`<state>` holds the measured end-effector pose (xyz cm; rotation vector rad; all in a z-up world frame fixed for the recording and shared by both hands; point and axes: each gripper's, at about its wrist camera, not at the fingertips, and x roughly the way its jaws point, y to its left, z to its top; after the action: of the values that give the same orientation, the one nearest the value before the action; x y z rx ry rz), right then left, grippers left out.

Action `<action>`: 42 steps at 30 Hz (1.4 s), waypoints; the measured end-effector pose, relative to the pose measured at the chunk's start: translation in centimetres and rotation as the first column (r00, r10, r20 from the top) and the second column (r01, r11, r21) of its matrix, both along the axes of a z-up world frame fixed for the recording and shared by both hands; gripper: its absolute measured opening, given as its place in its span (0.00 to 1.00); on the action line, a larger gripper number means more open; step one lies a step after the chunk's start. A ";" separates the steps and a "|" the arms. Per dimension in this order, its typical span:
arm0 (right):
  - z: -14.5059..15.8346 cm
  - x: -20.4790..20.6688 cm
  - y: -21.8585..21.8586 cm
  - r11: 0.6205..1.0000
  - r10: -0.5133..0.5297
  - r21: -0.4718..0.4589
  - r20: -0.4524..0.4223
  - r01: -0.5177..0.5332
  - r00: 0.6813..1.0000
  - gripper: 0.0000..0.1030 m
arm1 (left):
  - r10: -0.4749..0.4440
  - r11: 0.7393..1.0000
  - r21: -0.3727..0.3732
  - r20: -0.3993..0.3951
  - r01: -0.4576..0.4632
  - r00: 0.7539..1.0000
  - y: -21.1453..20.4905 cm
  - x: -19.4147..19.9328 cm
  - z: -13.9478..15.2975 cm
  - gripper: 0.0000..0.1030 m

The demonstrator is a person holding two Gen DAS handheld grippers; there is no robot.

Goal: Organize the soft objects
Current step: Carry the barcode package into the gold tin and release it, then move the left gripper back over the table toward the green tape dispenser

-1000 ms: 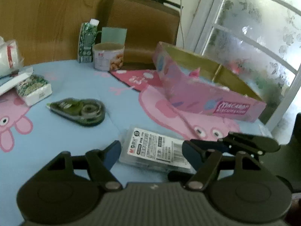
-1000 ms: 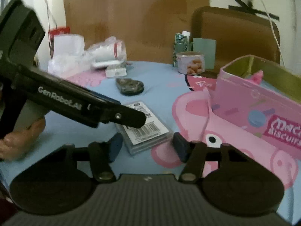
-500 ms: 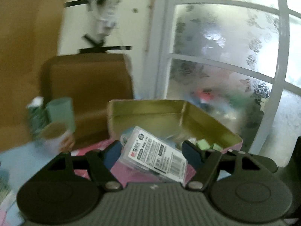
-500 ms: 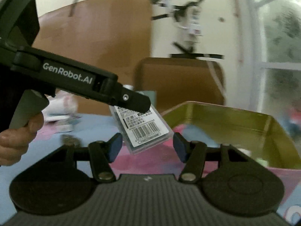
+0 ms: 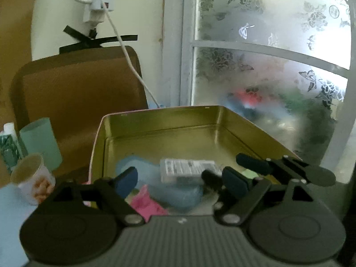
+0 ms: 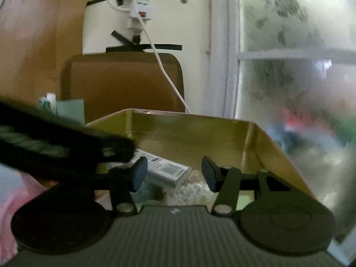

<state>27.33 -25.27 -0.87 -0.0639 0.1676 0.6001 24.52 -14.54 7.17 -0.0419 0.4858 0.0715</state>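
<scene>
The gold-lined tin box (image 5: 169,133) stands open in front of both grippers; it also shows in the right wrist view (image 6: 195,129). A small clear case with a white barcode label (image 5: 189,169) lies inside it, on top of a pale blue soft thing (image 5: 175,193) and next to a pink one (image 5: 146,204). The case also shows in the right wrist view (image 6: 164,169). My left gripper (image 5: 180,181) is open above the box, empty. My right gripper (image 6: 174,174) is open and empty, beside the left gripper's dark arm (image 6: 62,149).
A brown chair back (image 5: 77,93) stands behind the box. A paper cup (image 5: 33,178), a teal cup (image 5: 40,144) and a green carton (image 5: 9,149) stand at the left. A frosted window (image 5: 278,66) is at the right. A white cable (image 5: 131,66) hangs down.
The left gripper carried the labelled case from the table up over the tin box and let go of it; the case now lies inside. Both grippers moved toward the box.
</scene>
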 end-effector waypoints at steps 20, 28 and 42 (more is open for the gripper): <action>2.0 6.1 2.7 0.984 0.144 -0.051 -0.316 -0.169 0.938 0.28 | 0.184 0.983 -0.020 0.043 -0.183 0.982 7.1 -15.7 -1.5 0.89; 3.1 1.1 2.9 0.980 0.191 -0.014 -0.212 -0.198 0.958 0.34 | 0.458 0.886 -0.060 -0.051 -0.460 0.888 14.7 -23.0 -4.7 0.89; 2.8 -15.2 20.9 0.677 0.689 -0.146 -0.219 -0.721 0.691 0.73 | 0.708 0.690 -0.212 0.002 -0.692 0.706 21.8 -32.2 -5.7 0.89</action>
<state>12.17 -4.40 1.96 -0.3167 0.3618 1.3794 -7.70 7.26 1.51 -0.4314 0.3663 0.7853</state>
